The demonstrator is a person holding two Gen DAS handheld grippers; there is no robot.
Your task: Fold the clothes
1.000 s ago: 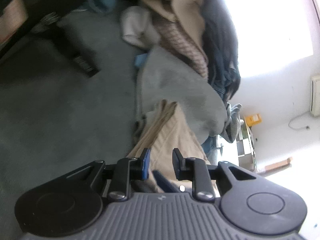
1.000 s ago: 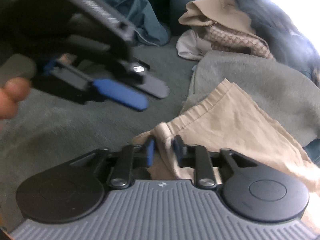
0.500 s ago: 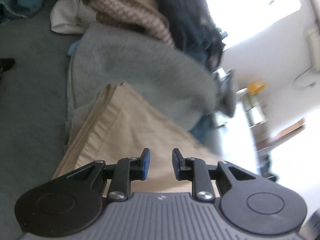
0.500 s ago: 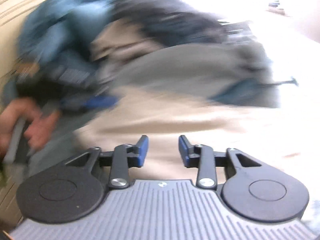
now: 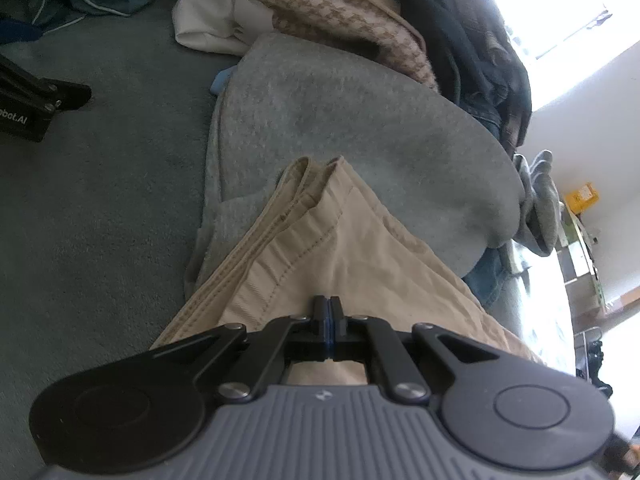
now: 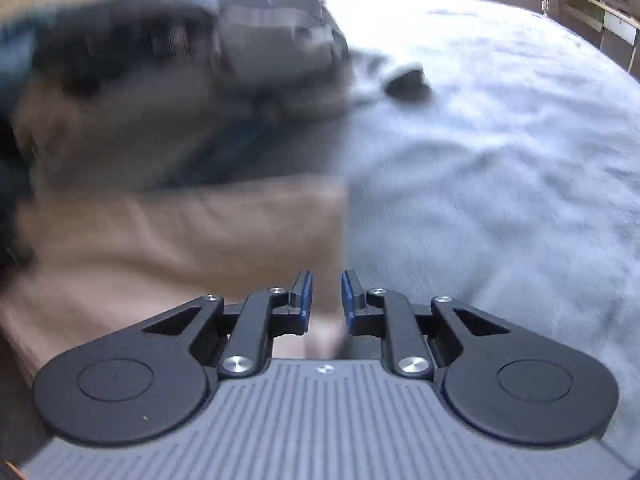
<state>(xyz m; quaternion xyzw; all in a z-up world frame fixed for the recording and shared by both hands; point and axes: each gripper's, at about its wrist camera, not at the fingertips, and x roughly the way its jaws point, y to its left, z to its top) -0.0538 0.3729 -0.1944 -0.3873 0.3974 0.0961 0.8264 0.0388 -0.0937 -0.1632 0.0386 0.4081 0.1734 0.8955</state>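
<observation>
1. Left gripper (image 5: 328,314), jaws pressed together, pinched the tan trousers (image 5: 332,248) near the waistband.
2. Right gripper (image 6: 324,300), narrowly parted, held nothing and hovered above the trousers' blurred far edge (image 6: 200,232).
3. Trousers lay on a grey blanket (image 5: 360,120) on the bed (image 6: 500,160); folding appeared barely begun, with the clothes pile (image 5: 360,12) untouched.

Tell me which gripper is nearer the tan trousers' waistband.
Left. The left gripper is shut on the tan trousers just below the waistband; the right gripper hovers open at the opposite end.
</observation>
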